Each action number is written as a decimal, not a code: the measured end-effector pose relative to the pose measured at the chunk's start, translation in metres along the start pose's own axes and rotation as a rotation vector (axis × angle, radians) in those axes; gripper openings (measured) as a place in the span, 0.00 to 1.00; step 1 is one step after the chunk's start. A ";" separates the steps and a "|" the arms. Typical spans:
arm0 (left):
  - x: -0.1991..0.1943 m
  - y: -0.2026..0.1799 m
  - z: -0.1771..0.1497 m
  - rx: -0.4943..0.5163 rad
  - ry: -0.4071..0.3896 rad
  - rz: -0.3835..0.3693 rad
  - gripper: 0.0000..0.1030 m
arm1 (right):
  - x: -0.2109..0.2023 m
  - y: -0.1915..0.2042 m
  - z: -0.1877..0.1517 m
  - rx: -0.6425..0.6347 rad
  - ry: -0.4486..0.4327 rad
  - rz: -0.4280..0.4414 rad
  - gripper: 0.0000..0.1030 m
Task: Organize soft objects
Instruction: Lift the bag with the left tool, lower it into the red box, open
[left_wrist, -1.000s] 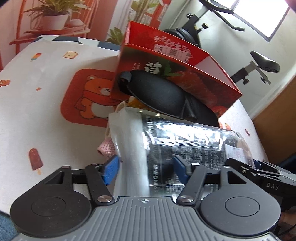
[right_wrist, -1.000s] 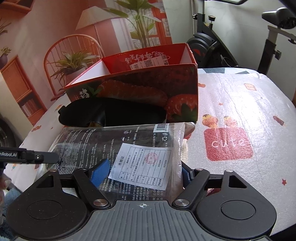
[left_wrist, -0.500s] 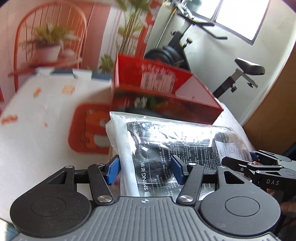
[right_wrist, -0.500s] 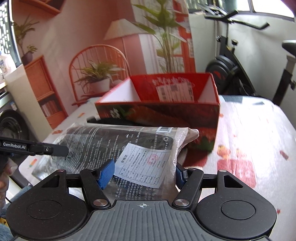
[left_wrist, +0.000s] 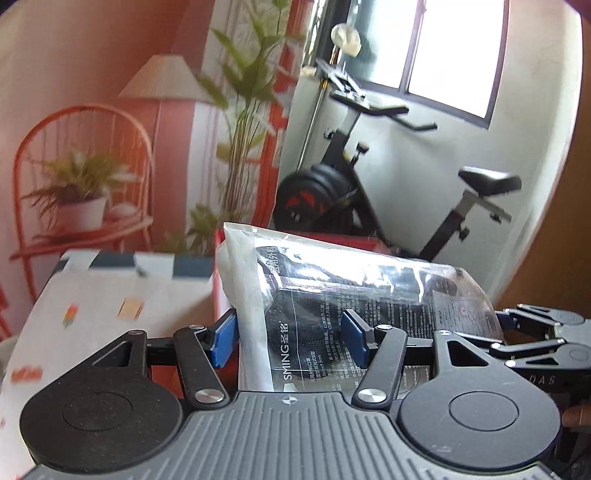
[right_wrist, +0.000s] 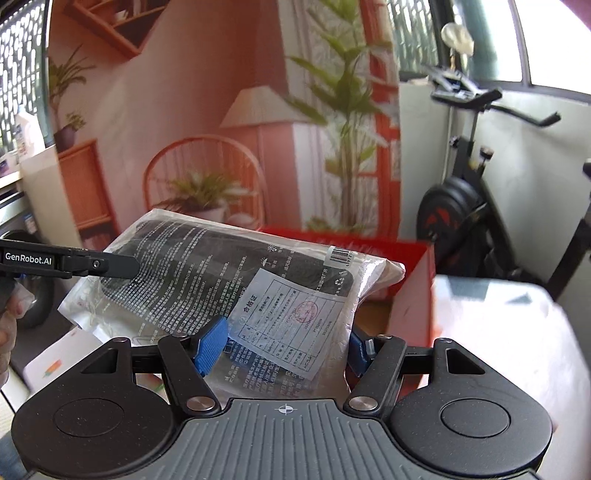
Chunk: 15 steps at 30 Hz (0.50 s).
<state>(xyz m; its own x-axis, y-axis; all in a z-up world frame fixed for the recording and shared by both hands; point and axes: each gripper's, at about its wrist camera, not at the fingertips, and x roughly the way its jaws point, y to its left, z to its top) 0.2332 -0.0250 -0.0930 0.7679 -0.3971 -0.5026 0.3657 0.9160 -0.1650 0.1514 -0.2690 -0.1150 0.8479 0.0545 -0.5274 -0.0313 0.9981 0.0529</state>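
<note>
A clear plastic packet (left_wrist: 354, 295) with a black soft item and printed text inside is held in the air between both grippers. My left gripper (left_wrist: 290, 341) is shut on its left end. My right gripper (right_wrist: 282, 345) is shut on its right end, near the white label (right_wrist: 291, 314). The packet (right_wrist: 229, 266) hangs above and in front of the red strawberry box (right_wrist: 410, 295), whose top edge shows behind it (left_wrist: 332, 236). The other gripper shows at the edge of each view: right one (left_wrist: 535, 339), left one (right_wrist: 66, 262).
The table with its white patterned cloth (left_wrist: 110, 306) lies below; it also shows at the right (right_wrist: 498, 332). An exercise bike (left_wrist: 369, 192) stands behind the table. A wall backdrop shows a chair, lamp and plants.
Both grippers have lifted the packet up off the table. The cameras have tilted up, so the box and the black item in front of it dropped out of view.
</note>
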 end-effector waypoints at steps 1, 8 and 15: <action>0.009 -0.001 0.007 -0.005 -0.012 -0.009 0.60 | 0.005 -0.006 0.008 -0.001 -0.007 -0.010 0.60; 0.093 -0.008 0.040 -0.007 0.017 -0.047 0.64 | 0.050 -0.052 0.036 -0.009 -0.012 -0.092 0.50; 0.146 0.008 0.025 -0.024 0.109 -0.031 0.64 | 0.092 -0.094 0.026 0.078 0.056 -0.077 0.24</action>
<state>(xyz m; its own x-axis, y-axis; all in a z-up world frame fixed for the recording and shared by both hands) 0.3614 -0.0767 -0.1467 0.6943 -0.4175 -0.5862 0.3746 0.9052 -0.2009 0.2465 -0.3587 -0.1465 0.8155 -0.0181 -0.5784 0.0754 0.9943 0.0751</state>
